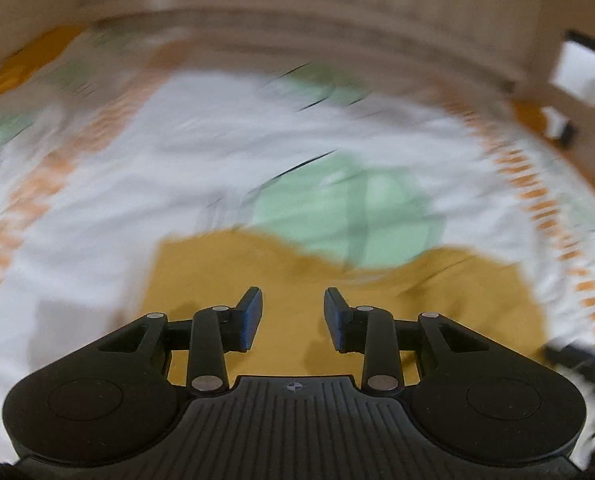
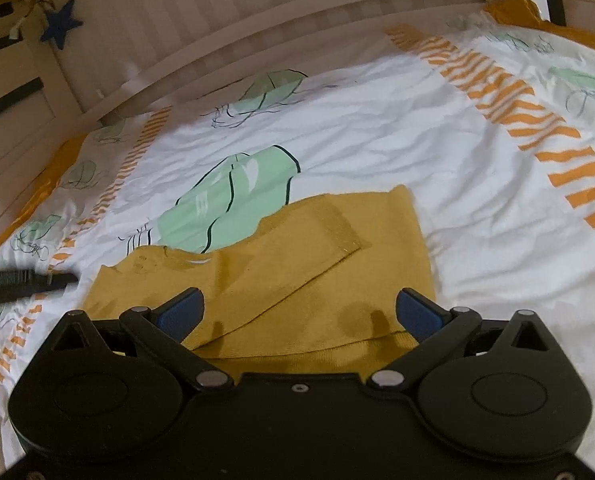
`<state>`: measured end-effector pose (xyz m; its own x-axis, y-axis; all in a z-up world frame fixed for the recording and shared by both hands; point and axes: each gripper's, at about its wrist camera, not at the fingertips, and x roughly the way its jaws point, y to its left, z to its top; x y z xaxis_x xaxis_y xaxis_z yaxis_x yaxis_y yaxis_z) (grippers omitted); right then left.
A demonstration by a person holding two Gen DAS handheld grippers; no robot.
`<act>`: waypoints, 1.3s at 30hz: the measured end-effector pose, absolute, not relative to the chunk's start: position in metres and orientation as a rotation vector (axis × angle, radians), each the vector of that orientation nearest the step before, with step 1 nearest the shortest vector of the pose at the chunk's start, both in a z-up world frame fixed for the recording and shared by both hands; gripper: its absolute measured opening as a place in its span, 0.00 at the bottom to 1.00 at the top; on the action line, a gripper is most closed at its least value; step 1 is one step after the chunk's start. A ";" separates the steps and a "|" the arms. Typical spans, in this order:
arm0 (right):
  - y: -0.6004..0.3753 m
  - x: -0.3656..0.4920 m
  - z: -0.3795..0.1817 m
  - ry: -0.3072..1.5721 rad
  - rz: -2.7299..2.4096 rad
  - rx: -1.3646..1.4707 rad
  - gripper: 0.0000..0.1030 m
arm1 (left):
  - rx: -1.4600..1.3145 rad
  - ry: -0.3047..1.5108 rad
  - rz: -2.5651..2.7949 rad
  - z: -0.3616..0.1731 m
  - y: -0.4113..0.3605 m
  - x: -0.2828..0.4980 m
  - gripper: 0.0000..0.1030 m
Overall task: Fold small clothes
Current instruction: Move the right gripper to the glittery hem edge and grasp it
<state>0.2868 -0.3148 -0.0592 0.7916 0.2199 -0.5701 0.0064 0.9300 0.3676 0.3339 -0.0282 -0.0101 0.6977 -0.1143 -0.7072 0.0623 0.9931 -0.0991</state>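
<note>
The left gripper (image 1: pixel 293 318) hangs over the near part of the mustard garment (image 2: pixel 281 264), its blue pads a modest gap apart and holding nothing; its own picture is much blurred, so I cannot tell which edge is under it. The garment lies flat on the white bedsheet (image 2: pixel 397 128), partly folded, with one sleeve (image 2: pixel 317 236) laid across the body. Its long axis runs from the collar at near left toward the far right corner. The right gripper (image 2: pixel 299 310) is wide open and empty, just above the near hem, so I judge it the better placed for the next fold. There is free sheet to the right of the garment and beyond it; the wooden bed rail (image 2: pixel 257 28) closes the far side.
</note>
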 end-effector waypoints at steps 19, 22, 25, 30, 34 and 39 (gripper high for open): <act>-0.307 0.302 -0.056 0.623 0.090 0.223 0.61 | -0.150 0.877 -0.049 -0.083 0.066 0.292 0.38; -0.306 0.321 -0.054 0.632 0.071 0.200 0.61 | -0.189 0.894 -0.042 -0.083 0.068 0.296 0.41; -0.303 0.342 -0.054 0.646 0.056 0.175 0.61 | -0.184 0.904 -0.049 -0.083 0.067 0.297 0.43; -0.301 0.371 -0.067 0.700 0.026 0.184 0.61 | -0.204 0.912 -0.062 -0.083 0.071 0.298 0.43; -0.304 0.383 -0.080 0.755 0.005 0.224 0.61 | -0.219 0.919 -0.064 -0.082 0.073 0.298 0.43; -0.301 0.384 -0.086 0.781 0.015 0.225 0.57 | -0.207 0.921 -0.061 -0.082 0.071 0.298 0.44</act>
